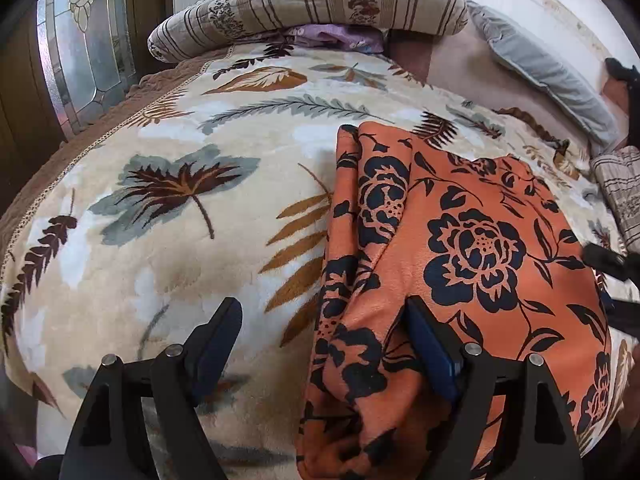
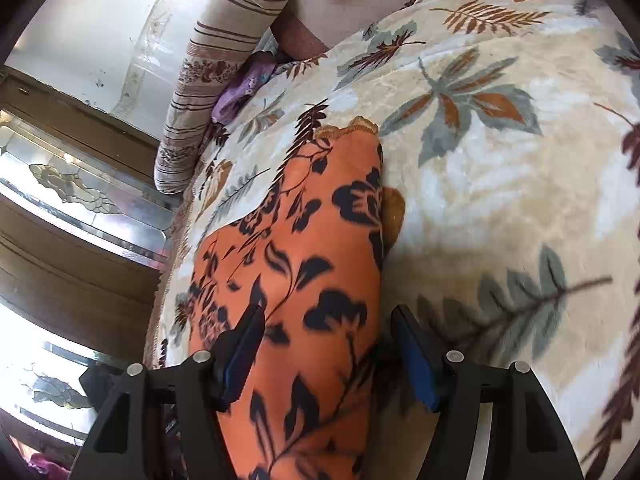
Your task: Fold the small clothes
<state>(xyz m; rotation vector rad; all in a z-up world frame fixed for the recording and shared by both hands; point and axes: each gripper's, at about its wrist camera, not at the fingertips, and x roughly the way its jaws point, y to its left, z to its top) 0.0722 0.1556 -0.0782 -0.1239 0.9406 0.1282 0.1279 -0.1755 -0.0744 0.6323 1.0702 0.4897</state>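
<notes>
Left wrist view: an orange garment [image 1: 460, 248] with a dark floral print lies folded on a cream leaf-patterned blanket [image 1: 168, 208] covering a bed. The left gripper [image 1: 324, 320] has its fingers spread wide; one finger presses on the garment's near fold, the other sits over bare blanket. A striped bolster [image 1: 312, 8] lies along the far edge, purple cloth [image 1: 336, 36] tucked beneath it, and a grey pillow [image 1: 544, 68] to the right. Right wrist view: the right gripper [image 2: 326, 326] is spread too, its fingers straddling the garment's narrow end. A glass-panelled door [image 2: 80, 200] stands beside the bed.
</notes>
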